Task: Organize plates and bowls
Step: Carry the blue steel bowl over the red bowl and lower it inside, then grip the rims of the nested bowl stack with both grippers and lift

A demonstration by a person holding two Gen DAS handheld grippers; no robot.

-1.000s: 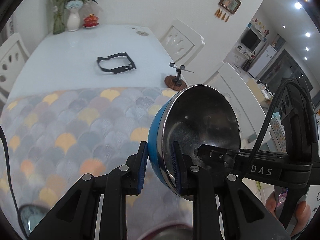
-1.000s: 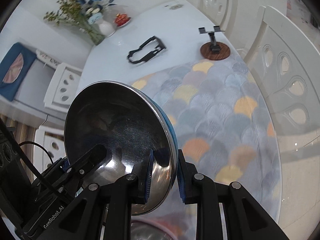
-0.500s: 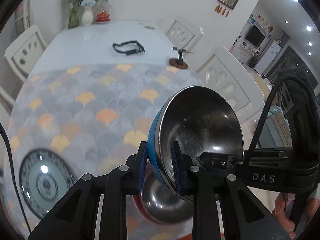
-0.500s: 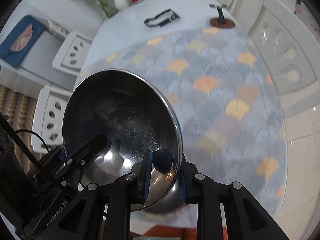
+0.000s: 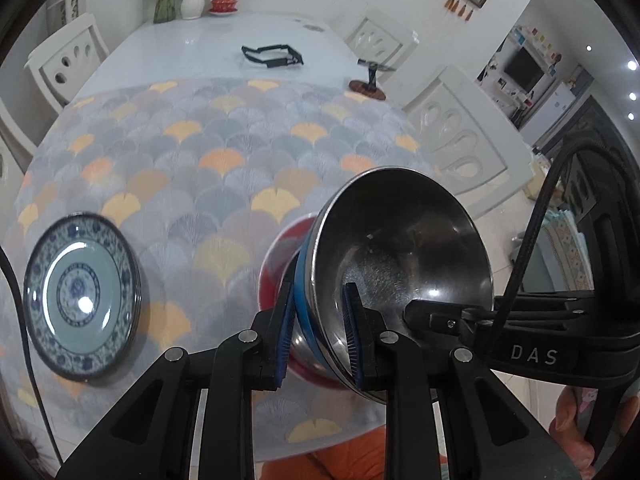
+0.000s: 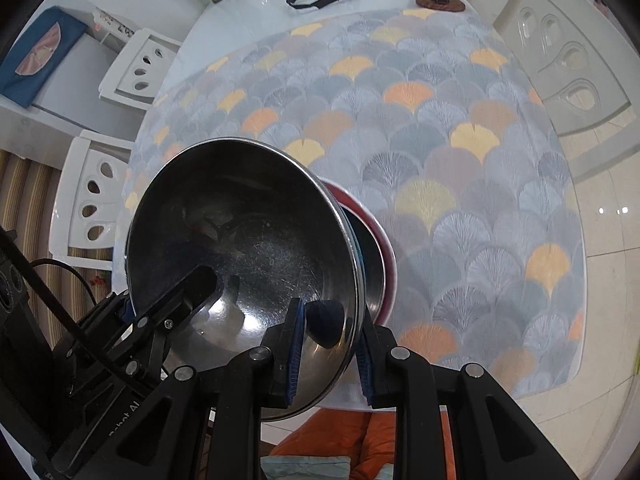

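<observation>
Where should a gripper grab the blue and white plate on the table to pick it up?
Best guess: by its raised rim. The blue and white plate lies flat on the patterned tablecloth, so only the edge offers something to pinch. Come in low from the side nearest the table edge, one finger over the rim, the other sliding under it.

Left gripper (image 5: pixel 316 328) and right gripper (image 6: pixel 328 354), fingers of both clamped on a rim.

Bright, even indoor light; ceiling spotlights (image 5: pixel 631 65) far right. Glare spots on the patterned plate (image 5: pixel 82 303), inside the steel bowl (image 5: pixel 404 264) and on the glossy table (image 5: pixel 192 46). Soft shadows. Strong fisheye bending, dark vignette corners. Tablecloth (image 6: pixel 420 128) slightly soft, grippers sharp.
</observation>
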